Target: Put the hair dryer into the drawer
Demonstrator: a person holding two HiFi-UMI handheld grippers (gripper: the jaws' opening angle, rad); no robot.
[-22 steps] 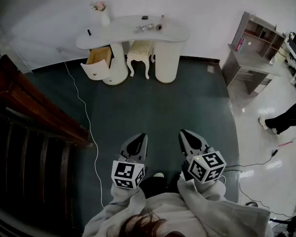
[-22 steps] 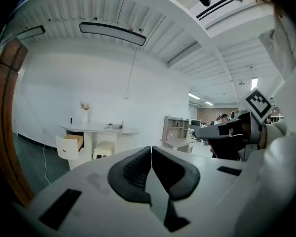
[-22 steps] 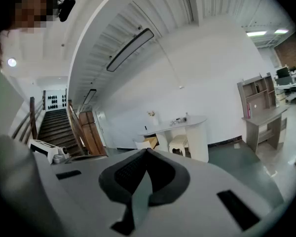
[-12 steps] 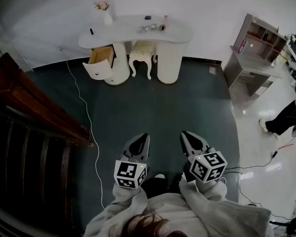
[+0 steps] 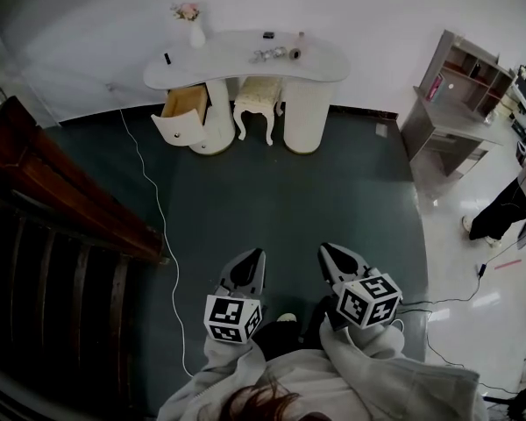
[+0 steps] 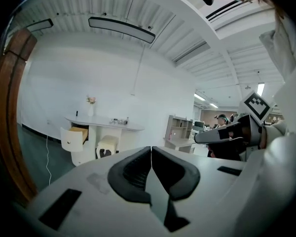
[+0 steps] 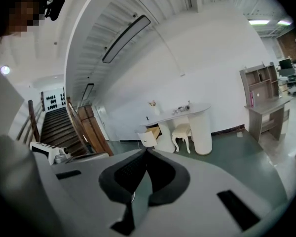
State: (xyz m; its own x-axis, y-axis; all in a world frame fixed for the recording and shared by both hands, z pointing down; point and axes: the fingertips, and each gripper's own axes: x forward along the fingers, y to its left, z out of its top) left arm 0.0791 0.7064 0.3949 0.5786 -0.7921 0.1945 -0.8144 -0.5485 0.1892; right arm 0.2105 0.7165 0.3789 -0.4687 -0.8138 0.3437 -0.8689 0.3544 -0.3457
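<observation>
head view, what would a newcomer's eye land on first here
The left gripper and right gripper stand out at the bottom of the view, both shut and empty, over a dark green floor. At the top stands a white curved dressing table with one drawer pulled open on its left side and a stool under it. A dark wooden staircase fills the left edge.

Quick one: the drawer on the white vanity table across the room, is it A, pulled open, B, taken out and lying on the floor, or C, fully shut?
A: the drawer sticks out from the left end of the white vanity table, with its wooden inside showing from above.
</observation>
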